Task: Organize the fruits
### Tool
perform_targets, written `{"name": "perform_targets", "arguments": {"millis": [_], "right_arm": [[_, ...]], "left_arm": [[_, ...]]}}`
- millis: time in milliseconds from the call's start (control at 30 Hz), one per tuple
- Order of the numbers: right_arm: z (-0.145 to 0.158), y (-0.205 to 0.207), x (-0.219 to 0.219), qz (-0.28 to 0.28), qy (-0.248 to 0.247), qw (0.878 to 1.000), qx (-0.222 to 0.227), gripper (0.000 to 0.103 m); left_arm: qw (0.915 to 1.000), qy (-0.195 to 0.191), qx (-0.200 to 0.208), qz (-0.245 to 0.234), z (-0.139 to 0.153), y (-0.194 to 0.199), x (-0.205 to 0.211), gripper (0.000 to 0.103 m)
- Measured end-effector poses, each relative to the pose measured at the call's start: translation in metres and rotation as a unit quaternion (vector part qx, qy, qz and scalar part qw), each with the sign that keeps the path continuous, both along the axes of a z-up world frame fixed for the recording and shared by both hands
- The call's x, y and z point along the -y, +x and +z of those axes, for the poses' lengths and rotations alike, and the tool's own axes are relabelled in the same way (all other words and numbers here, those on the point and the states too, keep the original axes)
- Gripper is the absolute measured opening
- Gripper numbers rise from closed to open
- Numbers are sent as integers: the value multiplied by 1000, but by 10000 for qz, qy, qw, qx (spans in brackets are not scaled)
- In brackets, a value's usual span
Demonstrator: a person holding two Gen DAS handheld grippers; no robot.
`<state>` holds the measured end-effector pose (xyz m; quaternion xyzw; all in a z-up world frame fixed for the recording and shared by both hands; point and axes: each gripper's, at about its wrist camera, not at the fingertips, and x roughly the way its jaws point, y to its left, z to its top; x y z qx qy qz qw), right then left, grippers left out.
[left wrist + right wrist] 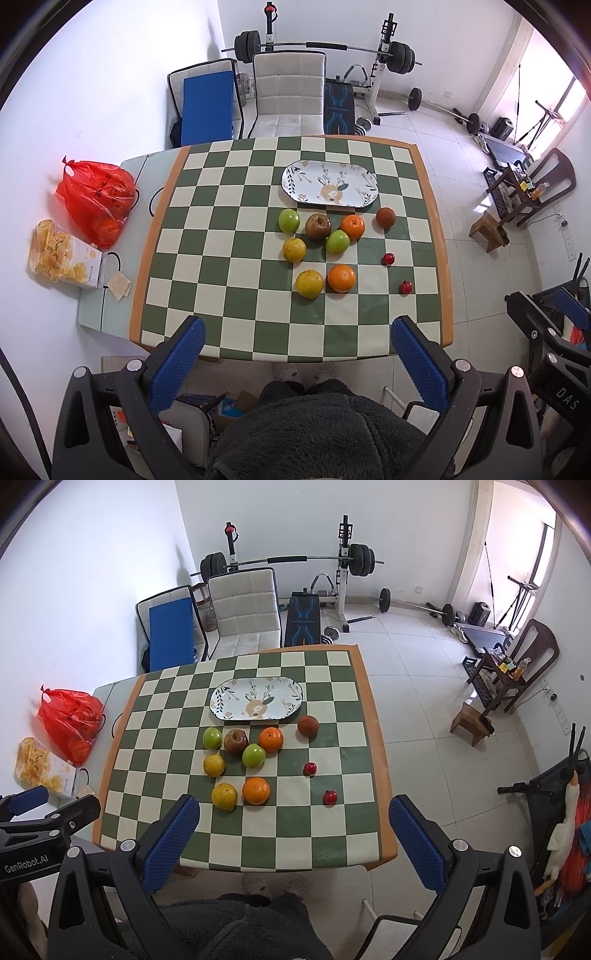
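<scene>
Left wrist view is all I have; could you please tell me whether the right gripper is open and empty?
Observer: Yes. The right gripper is wide open, with nothing between its blue pads, above the near edge of the checkered table.
Operator: Thank you. Is there anything off to the table's right that I cannot see?
Observer: A white plush goose leans against dark gear by the right wall, well clear of the table.

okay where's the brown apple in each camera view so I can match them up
Left wrist view: brown apple just right of centre, between a green apple and an orange.
Right wrist view: left of centre, same neighbours.
Shared landmark: the deer-print plate, just behind it in both.
</scene>
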<state>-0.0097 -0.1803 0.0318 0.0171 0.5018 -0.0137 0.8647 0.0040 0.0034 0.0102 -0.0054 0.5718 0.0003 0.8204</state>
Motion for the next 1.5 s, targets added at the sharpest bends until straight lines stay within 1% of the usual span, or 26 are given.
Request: {"name": "perform_targets", "arguments": {"millis": [300, 1400, 1500], "right_arm": [[3, 1, 0, 1, 1, 10000, 11, 103], [3, 0, -1, -3, 12, 10000, 43, 103], [3, 0, -2, -6, 12, 10000, 42, 103]], "left_arm": [[10000, -31, 19, 4, 7, 2, -4, 103], [10000, -48, 65, 9, 4, -2, -4, 103], [10000, -48, 80, 25, 11, 2, -8, 103]]}}
